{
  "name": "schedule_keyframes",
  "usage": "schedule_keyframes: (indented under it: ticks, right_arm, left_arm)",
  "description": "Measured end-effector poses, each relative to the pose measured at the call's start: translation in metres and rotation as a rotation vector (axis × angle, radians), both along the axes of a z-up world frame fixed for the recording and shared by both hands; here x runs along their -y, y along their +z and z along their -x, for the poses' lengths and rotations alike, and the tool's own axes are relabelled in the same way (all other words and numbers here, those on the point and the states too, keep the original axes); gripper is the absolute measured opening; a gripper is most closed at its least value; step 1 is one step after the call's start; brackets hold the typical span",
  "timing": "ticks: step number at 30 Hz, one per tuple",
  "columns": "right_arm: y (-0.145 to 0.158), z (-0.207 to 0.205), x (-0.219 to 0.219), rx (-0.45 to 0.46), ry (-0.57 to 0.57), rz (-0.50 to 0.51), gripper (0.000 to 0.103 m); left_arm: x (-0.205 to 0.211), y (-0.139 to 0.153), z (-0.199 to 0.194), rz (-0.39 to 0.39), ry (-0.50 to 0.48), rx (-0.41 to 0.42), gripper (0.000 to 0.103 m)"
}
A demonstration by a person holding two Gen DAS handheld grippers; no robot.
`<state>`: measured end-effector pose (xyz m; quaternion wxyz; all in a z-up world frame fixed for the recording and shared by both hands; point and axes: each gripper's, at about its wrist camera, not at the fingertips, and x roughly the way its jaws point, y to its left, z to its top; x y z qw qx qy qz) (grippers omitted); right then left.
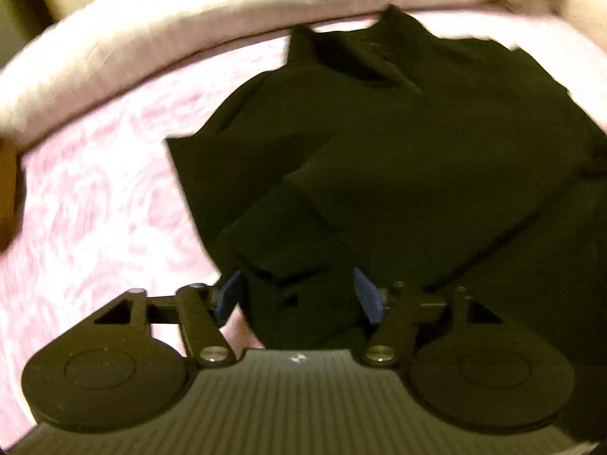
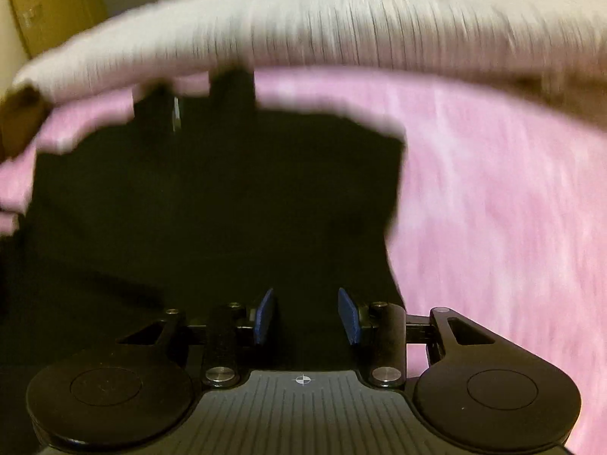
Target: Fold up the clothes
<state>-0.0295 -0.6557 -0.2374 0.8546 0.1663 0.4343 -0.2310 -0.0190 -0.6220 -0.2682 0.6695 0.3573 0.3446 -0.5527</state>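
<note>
Blue pads (image 1: 229, 295) on the left gripper (image 1: 299, 295) stand wide apart over the near hem of the black garment (image 1: 398, 151) — nothing pinched, cloth just lying between them. Over on the right gripper (image 2: 307, 316), the jaws sit half-spread above the same garment's dark cloth, and whether the pads press anything I cannot tell — too dark, too blurred. That black garment lies spread on the pink bedcover (image 1: 95, 208), collar end toward the white rolled blanket (image 1: 189, 26) along the bedcover's far edge.
</note>
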Motion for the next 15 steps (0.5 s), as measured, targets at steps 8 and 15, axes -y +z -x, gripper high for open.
schedule_keyframes:
  ticks: [8,15]
  right_arm:
    - [0.015,0.038,-0.025,-0.024,-0.105,-0.051,0.042]
    - [0.021,0.045,-0.044,-0.027,-0.114,-0.032,0.042]
  left_arm:
    - [-0.022,0.029,0.034,0.038,-0.108,0.061,0.058]
    - [-0.040,0.014,0.072,-0.027,-0.218,0.103,0.058]
